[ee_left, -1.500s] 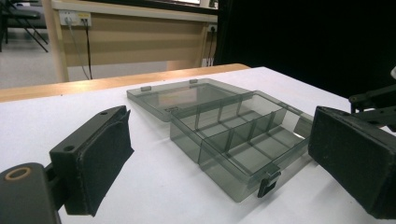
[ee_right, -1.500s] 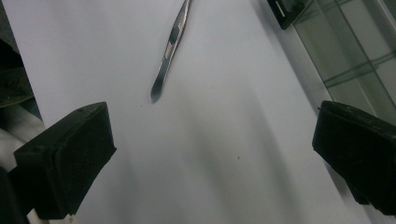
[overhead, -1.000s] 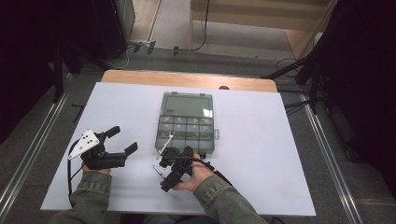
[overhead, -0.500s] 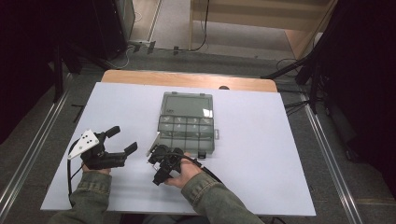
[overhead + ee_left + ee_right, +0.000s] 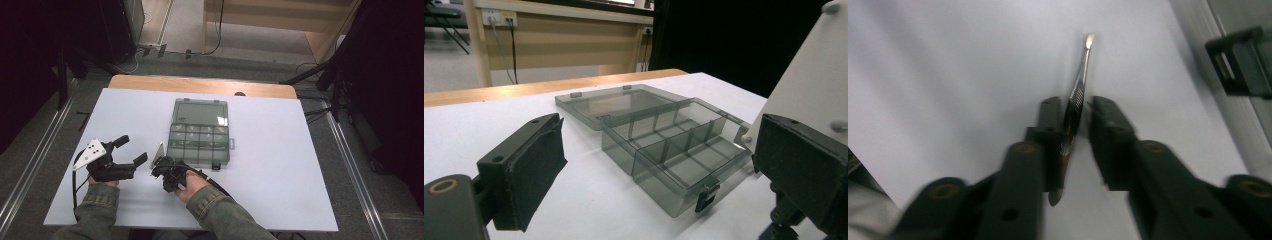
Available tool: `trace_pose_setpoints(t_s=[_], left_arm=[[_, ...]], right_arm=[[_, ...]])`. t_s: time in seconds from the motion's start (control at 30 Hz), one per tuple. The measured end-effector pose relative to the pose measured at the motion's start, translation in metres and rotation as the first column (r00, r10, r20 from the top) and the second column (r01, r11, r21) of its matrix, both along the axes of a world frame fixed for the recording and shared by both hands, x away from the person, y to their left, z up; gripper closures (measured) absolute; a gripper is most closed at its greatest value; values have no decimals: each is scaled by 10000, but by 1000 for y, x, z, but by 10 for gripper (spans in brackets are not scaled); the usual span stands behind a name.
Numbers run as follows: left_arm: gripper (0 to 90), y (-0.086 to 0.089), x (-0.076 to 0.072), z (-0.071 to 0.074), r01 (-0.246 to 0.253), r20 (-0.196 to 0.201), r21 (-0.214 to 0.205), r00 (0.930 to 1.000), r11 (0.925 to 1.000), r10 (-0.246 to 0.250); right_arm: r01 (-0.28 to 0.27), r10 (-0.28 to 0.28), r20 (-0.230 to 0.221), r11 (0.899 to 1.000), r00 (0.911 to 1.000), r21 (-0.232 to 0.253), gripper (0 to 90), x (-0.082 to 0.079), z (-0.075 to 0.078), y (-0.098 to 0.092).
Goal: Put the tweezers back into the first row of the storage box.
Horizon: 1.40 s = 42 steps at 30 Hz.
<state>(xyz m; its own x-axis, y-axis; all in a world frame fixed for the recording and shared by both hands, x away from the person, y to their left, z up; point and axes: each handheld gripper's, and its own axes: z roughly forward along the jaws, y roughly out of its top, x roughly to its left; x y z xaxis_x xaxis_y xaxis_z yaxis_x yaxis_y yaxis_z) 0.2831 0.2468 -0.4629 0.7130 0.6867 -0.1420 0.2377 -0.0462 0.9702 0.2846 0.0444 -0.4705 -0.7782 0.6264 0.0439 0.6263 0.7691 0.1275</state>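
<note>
A slim metal pair of tweezers (image 5: 1079, 85) lies on the white table between the jaws of my right gripper (image 5: 1075, 112). The jaws have just been closing, and the pads now pinch its handle end while the tip points away. In the high view my right gripper (image 5: 159, 170) is low over the table, just left of the front corner of the clear grey compartment box (image 5: 200, 137). The box's lid lies open behind it. To the left, my left gripper (image 5: 132, 149) rests open, with nothing between its pads. It faces the box (image 5: 674, 145).
The white table sheet (image 5: 280, 165) has free room to the right of and in front of the box. A wooden edge (image 5: 200, 85) runs along the far side. The box's black latch (image 5: 1238, 60) is close to the right of the tweezers. Cables and stands surround the table.
My right hand has slid left along the box's front edge and its jaws have come together around the tweezers. The left hand has stayed put.
</note>
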Motion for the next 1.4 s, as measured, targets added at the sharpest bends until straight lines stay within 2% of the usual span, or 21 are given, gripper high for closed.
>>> trace_pose_setpoints(t_s=[0.33,0.5,0.87,0.93,0.97,1.17,1.23,1.4], left_arm=[[57,0,0,0,-21,34,-40,10000,10000,21],[58,0,-1,1,-60,113,-66,9999,10000,61],[58,-1,-1,0,-28,94,-73,10000,10000,29],[57,0,-1,0,-12,65,-29,10000,10000,12],[58,0,-1,0,2,49,-25,10000,10000,-1],[57,0,-1,0,2,37,-29,10000,10000,-2],[57,-1,-1,0,5,34,-27,10000,10000,-5],[57,0,-1,0,9,23,-25,10000,10000,-9]], right_arm=[[69,-69,-119,10000,9999,-40,857,2,0,-2],[158,-159,-359,9999,9992,-21,858,4,2,-9],[194,-178,-490,9993,9986,326,858,10,13,-28],[310,-295,-496,9991,9983,296,859,12,17,-34],[364,-341,-450,9980,9984,510,858,15,22,-40],[620,-592,-377,9952,9975,754,859,21,36,-55],[810,-789,-246,9915,9966,1015,858,25,43,-63],[1011,-1002,-134,9874,9949,1221,858,32,54,-76]])
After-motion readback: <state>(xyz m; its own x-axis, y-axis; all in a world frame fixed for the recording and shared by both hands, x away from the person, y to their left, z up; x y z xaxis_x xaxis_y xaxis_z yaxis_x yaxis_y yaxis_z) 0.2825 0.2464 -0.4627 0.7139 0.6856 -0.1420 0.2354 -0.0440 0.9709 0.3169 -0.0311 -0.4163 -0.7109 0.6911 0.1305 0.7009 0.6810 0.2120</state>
